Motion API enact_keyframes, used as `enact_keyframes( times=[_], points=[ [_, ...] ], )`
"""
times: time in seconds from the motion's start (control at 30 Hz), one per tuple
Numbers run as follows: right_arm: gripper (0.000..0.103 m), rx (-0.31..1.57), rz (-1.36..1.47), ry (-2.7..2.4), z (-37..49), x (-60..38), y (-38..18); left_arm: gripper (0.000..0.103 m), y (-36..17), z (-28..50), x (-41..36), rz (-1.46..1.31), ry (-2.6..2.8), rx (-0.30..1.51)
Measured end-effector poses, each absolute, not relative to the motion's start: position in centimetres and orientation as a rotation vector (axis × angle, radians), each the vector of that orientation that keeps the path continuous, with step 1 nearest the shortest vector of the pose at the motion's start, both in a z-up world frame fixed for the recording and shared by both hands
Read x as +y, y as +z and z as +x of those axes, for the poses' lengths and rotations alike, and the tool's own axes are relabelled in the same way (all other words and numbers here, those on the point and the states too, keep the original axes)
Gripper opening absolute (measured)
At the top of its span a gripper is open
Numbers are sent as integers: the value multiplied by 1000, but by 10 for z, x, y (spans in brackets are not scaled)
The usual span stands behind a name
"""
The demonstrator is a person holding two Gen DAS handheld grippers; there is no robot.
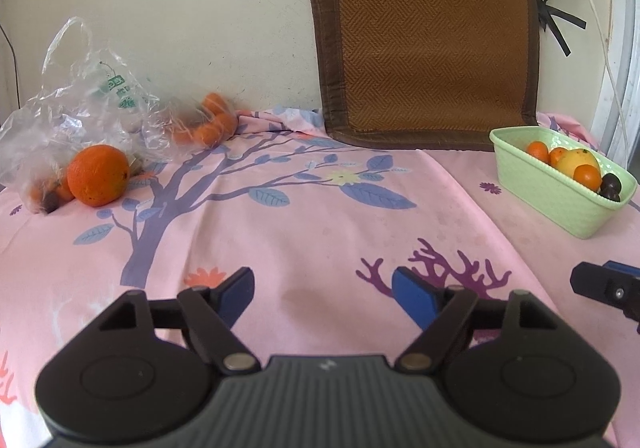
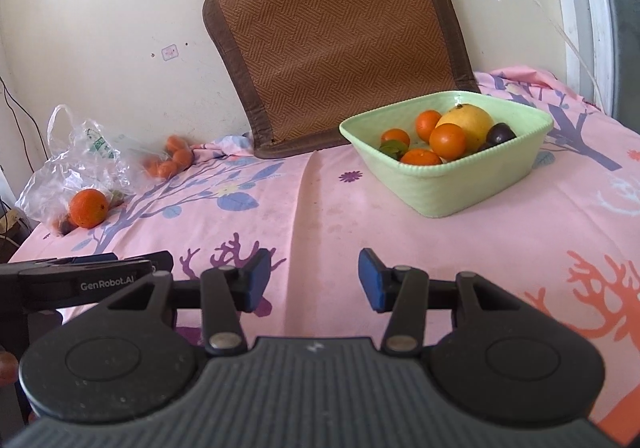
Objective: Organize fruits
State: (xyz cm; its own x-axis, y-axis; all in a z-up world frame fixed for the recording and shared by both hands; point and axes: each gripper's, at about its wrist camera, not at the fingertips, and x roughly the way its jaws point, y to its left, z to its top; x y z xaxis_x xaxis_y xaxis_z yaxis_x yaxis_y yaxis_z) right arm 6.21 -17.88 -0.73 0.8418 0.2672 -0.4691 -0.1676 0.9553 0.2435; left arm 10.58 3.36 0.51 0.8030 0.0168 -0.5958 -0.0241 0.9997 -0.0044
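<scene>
A: From the left wrist, what shows?

B: The left gripper [image 1: 323,298] sits low over the pink cloth [image 1: 304,215], its blue pads spread wide with nothing between them. Far left, a big orange [image 1: 98,175] lies at the mouth of a clear plastic bag [image 1: 80,99]; small dark and orange things behind it are blurred by the film, so I can't tell what they are. More small oranges [image 1: 210,123] sit against the wall, half veiled by plastic. The green basket [image 1: 536,187] stands far right, fruit inside partly hidden by its wall. The other tool is cut off at the right edge.

A: And the right wrist?

B: The right gripper [image 2: 314,280] also stands wide apart, holding nothing. The basket [image 2: 436,187] is ahead to the right, holding small oranges, a yellow fruit [image 2: 468,121], a dark round fruit [image 2: 501,133] and a green leaf. The big orange [image 2: 88,208] and bag [image 2: 80,159] are far left. The left tool's body shows at the left edge; its tips are hidden.
</scene>
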Motion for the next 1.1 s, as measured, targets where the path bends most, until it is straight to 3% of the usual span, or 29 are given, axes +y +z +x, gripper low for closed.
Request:
enact_keyframes(
  times=[0.1,0.27,1.1],
  points=[
    [51,502,214,223,57,-183,-3,80,10,105,29,-16,14,632],
    [51,486,258,192,46,-200,1,103,26,96,9,10,-19,585],
    [53,446,337,180,28,-225,8,103,45,77,-31,89,1,557]
  ],
)
